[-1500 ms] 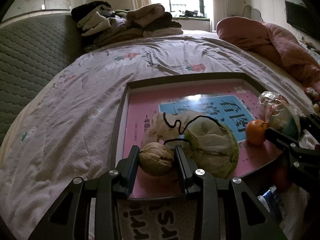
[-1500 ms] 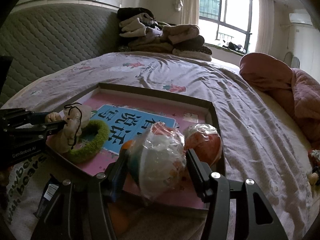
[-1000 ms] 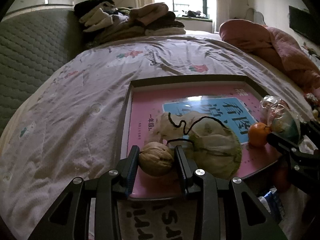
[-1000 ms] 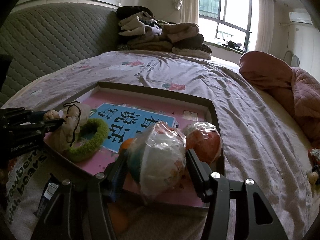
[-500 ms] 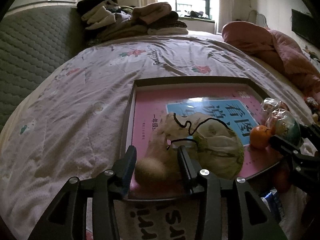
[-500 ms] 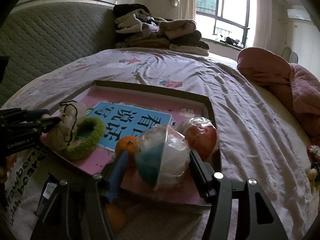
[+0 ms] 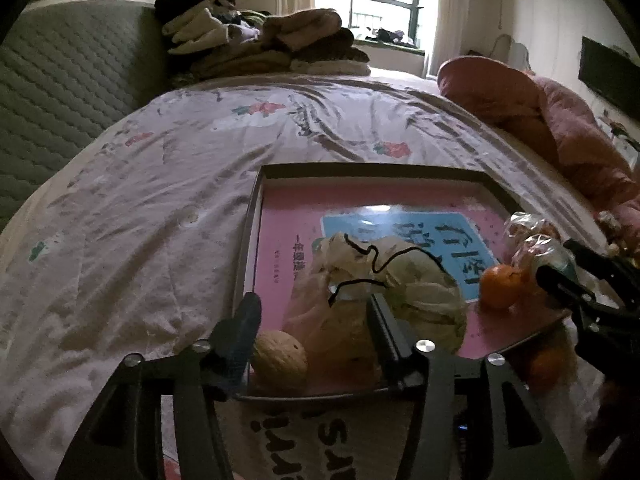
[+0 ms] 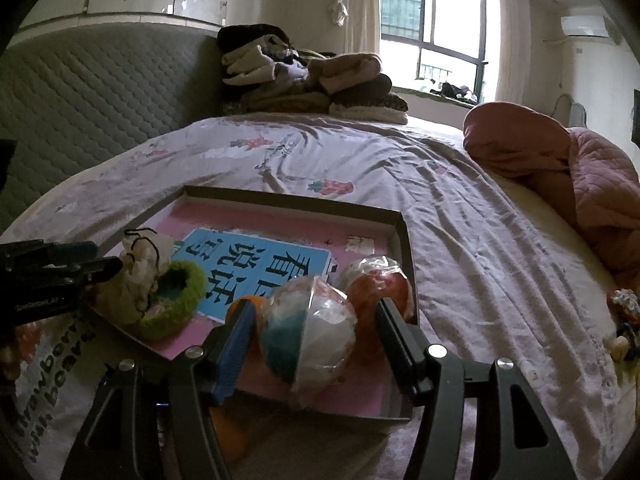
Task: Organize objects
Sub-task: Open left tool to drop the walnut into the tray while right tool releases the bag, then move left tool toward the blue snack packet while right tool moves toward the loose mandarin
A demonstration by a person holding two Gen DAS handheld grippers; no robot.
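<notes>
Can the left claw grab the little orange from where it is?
Probably not directly: the left claw sits at the walnut, and the cloth pouch lies between it and the orange.

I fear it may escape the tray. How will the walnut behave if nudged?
The walnut looks round and hard, so it would probably roll. It lies free between the left gripper's open fingers, beside the tray's low rim, which may stop it.

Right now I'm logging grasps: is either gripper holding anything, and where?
Neither. Left gripper has just been opening; the walnut lies loose between its jaws. Right gripper straddles the wrapped ball without pressing.
</notes>
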